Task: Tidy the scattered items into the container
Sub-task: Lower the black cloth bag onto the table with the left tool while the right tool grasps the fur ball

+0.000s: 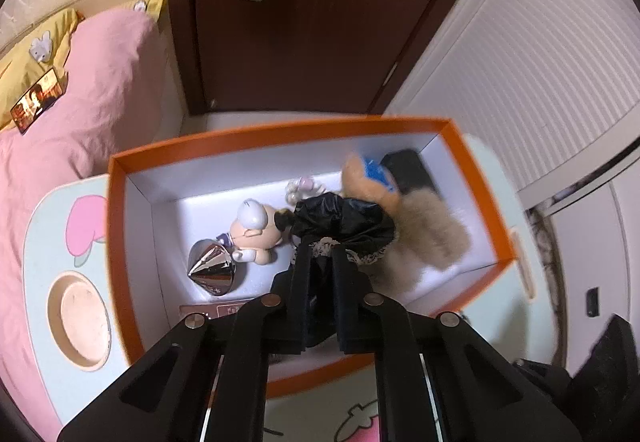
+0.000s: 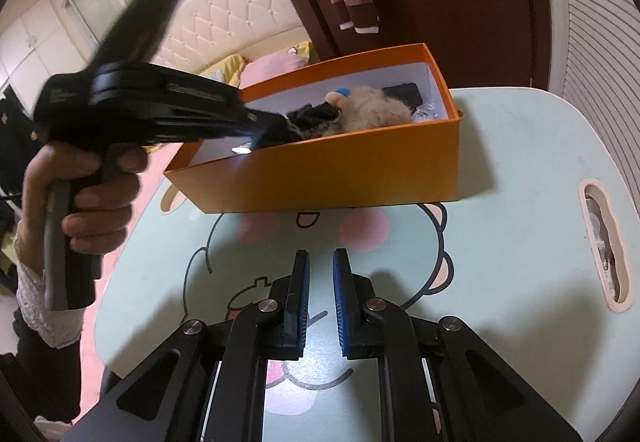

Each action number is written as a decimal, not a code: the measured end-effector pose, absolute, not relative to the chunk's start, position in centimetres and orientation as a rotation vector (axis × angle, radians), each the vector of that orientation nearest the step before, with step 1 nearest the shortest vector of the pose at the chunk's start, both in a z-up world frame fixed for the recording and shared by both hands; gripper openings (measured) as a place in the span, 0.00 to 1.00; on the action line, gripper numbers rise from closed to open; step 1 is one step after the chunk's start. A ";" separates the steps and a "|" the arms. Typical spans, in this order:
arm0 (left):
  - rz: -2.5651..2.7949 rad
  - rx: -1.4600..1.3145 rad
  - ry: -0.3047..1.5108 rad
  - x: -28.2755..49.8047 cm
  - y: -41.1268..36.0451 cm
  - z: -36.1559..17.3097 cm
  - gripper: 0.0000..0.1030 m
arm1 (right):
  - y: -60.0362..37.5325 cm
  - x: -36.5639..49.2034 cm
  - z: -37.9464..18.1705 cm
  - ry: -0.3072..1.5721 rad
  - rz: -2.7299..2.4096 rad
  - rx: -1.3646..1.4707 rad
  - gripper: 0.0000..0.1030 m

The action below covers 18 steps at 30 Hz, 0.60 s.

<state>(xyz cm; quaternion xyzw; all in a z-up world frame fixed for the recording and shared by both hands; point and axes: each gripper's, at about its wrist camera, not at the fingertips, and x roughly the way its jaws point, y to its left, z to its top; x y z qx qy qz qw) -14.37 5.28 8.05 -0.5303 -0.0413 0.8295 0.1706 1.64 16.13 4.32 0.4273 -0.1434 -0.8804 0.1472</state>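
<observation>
An orange box (image 1: 116,202) with a white inside stands on a pale green cartoon table (image 2: 500,162). In it lie a pig figurine (image 1: 256,228), a silver cone (image 1: 214,268), a tan plush toy (image 1: 432,230), a small pale trinket (image 1: 300,188) and a dark flat item (image 1: 408,170). My left gripper (image 1: 322,248) is inside the box, shut on a black lace-trimmed cloth (image 1: 340,218) that hangs over the plush. In the right wrist view a hand (image 2: 92,202) holds that left gripper (image 2: 276,122) over the box (image 2: 320,170). My right gripper (image 2: 321,254) hovers above the table in front of the box, shut and holding nothing.
Pink bedding (image 1: 80,102) with a phone (image 1: 38,100) on it lies left of the table. The table has a round cup recess (image 1: 80,318) and a slot handle (image 2: 604,242). A dark wooden door (image 1: 300,22) and white slatted panels (image 1: 520,42) stand behind.
</observation>
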 end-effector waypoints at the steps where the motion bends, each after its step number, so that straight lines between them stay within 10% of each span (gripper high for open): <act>1: 2.368 -1.479 -0.124 -14.0 5.0 8.7 0.09 | 16.1 1.6 4.3 -0.416 -2.534 1.233 0.11; 18: 2.400 -1.266 -0.294 -2.1 -0.7 10.8 0.09 | 15.6 1.1 5.0 -0.368 -2.583 1.242 0.12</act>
